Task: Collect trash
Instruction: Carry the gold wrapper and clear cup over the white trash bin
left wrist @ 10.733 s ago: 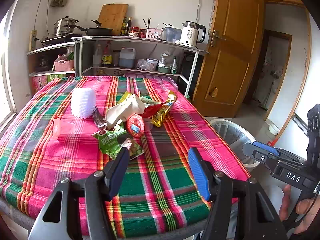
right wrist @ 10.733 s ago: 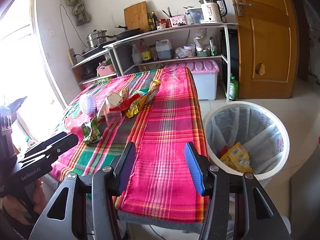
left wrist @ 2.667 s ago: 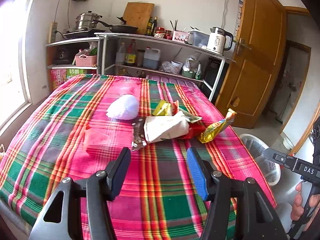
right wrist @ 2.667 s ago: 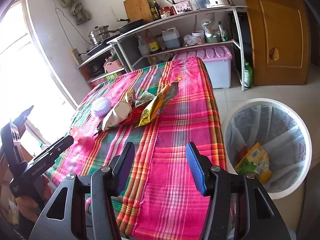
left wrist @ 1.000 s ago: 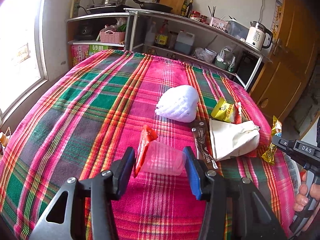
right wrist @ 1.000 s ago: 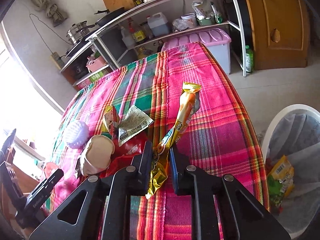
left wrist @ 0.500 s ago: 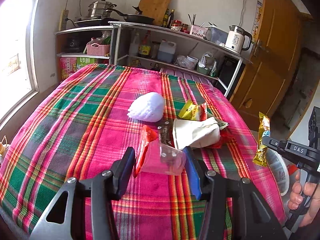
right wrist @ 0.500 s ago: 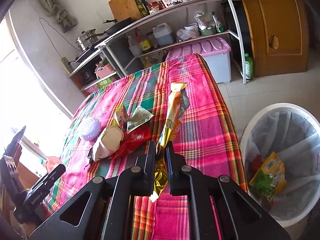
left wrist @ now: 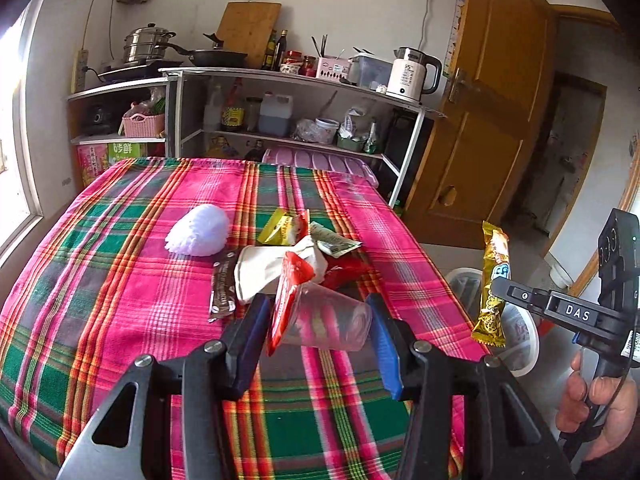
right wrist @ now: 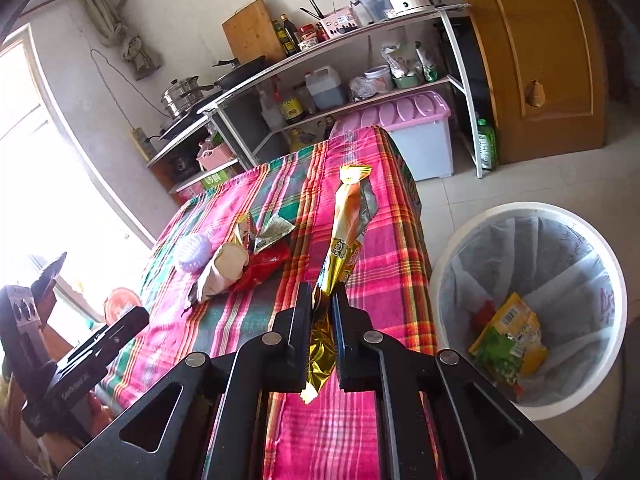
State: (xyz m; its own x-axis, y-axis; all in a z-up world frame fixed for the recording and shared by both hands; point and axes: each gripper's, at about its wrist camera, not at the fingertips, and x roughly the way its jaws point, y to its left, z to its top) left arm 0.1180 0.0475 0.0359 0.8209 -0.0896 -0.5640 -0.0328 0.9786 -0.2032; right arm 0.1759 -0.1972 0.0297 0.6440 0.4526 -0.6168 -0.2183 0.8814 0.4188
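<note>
Two items were in my grip: my left gripper [left wrist: 318,330] clasped the clear cup [left wrist: 326,322], my right gripper [right wrist: 322,312] pinched the gold wrapper [right wrist: 344,236], both lifted clear of the table [right wrist: 372,276]. The bin [right wrist: 532,308] held some wrappers; the white foam net [left wrist: 198,236], paper bag [left wrist: 260,268] and several packets remained on the cloth.

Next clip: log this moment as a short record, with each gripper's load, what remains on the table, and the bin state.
left gripper: shut on clear plastic cup with red lid flap
right gripper: shut on gold snack wrapper
table: white foam net, beige wrapper, brown sachet, yellow packet
bin: lined, holds a green-yellow packet
</note>
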